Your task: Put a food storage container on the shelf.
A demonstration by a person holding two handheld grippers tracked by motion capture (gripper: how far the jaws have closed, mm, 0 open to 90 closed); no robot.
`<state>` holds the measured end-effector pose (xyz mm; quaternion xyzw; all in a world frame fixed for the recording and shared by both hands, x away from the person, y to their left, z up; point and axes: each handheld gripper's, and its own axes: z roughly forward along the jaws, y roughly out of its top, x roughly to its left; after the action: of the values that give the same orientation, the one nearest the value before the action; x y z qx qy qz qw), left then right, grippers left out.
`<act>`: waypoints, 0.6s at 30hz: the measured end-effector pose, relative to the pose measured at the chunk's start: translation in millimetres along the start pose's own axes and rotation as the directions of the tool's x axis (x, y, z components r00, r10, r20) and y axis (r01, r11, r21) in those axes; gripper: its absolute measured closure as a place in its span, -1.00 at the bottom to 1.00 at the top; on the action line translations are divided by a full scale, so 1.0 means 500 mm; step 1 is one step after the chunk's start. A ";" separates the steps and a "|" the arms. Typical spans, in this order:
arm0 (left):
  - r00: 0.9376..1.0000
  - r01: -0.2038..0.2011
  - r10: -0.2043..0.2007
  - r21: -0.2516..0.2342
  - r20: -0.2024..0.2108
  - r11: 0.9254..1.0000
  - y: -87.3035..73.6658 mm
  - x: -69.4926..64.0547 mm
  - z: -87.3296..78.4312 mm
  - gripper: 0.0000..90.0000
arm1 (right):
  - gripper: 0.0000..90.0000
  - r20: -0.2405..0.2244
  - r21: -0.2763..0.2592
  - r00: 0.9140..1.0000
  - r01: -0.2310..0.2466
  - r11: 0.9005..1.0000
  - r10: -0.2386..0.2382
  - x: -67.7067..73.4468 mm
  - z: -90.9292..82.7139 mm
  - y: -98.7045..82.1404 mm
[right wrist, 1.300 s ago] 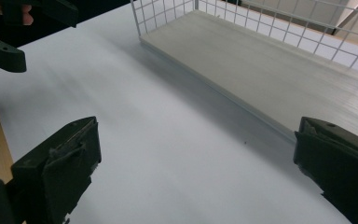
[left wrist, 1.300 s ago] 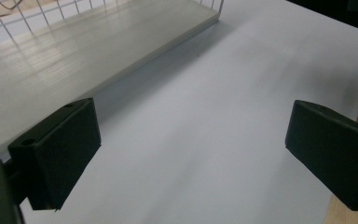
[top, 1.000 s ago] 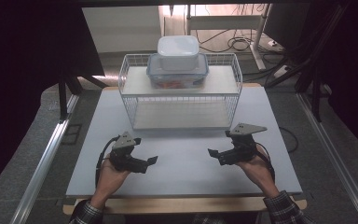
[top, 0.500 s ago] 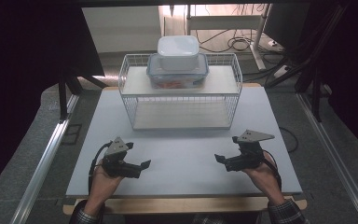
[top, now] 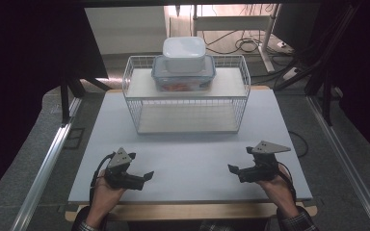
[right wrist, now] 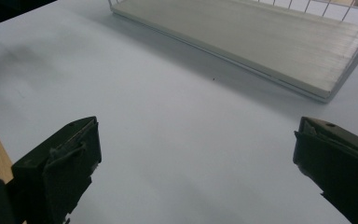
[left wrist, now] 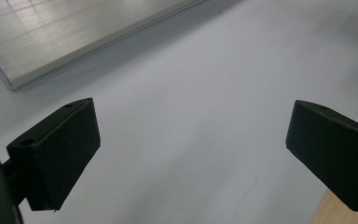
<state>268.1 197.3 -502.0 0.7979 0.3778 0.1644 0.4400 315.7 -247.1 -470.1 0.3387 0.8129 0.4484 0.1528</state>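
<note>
A white wire rack stands at the back of the pale board. On its top shelf sits a clear lidded container with orange contents, and a white lidded box rests on that. My left gripper lies low near the board's front left, open, nothing between its jaws. My right gripper sits near the front right, open too and empty. Both point inward toward each other. The rack's lower shelf shows ahead in the right gripper view, and its edge in the left gripper view.
A wooden table edge runs below the board's front. Metal rails flank the table on both sides. Cables lie on the floor behind the rack. Bare board stretches between the two grippers and the rack.
Both hands have drawn back toward the front edge of the board and moved a little apart. The jaws stay open; the rack and boxes have not moved.
</note>
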 end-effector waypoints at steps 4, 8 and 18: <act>1.000 -0.001 0.001 0.009 -0.002 1.000 -0.010 0.001 0.003 -0.94 | -0.98 0.009 0.010 1.000 -0.003 1.000 0.003 -0.003 -0.001 -0.011; 1.000 0.001 0.000 0.023 -0.014 1.000 -0.019 0.005 0.006 -0.95 | -0.98 0.007 0.027 1.000 -0.010 1.000 0.010 -0.005 0.001 -0.024; 1.000 0.015 -0.013 0.085 -0.020 0.996 -0.039 0.011 0.028 -0.97 | -0.98 0.014 0.072 1.000 -0.020 0.997 0.019 -0.011 0.015 -0.050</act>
<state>271.0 199.8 -526.3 0.8116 0.3945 0.1527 0.4030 313.8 -255.4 -495.5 0.3549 0.8241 0.4181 0.1416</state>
